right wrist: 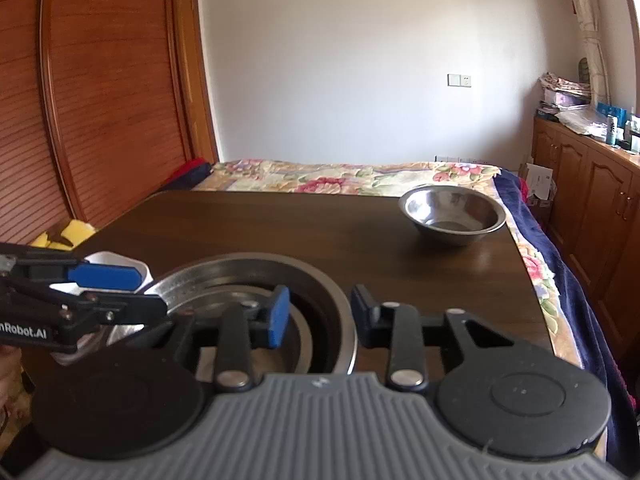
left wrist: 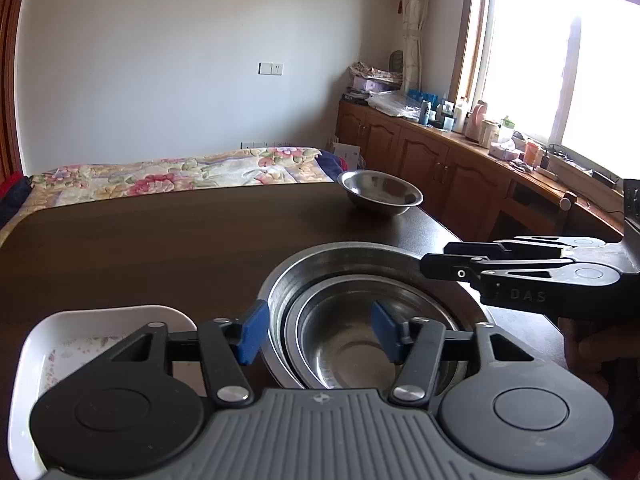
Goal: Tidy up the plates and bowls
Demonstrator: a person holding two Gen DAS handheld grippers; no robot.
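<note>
Both grippers hang over the near edge of the dark table (right wrist: pixel 248 224), at a big steel basin (left wrist: pixel 352 256) with a smaller bowl (left wrist: pixel 360 344) nested inside it. The left gripper (left wrist: pixel 316 334) is spread open with its blue pads either side of the basin's near-left rim, gripping nothing. The right gripper (right wrist: pixel 320 312) is also released, straddling the basin's right rim (neither pad looks pressed to the metal).

The lone bowl (right wrist: pixel 454 214) left to gather sits near the far right corner of the table, well apart from the stack. Its thin, slick rim close to that edge is the likely trouble: a shallow or skewed pinch could let it slip or nudge it off towards the bed (right wrist: pixel 352 174). Lifting the stack from one rim could tip the inner bowl.

The white dish (left wrist: pixel 100 324) beside the basin is largely covered by the left gripper, so what it holds cannot be made out. The basin's near rim is hidden in both views
</note>
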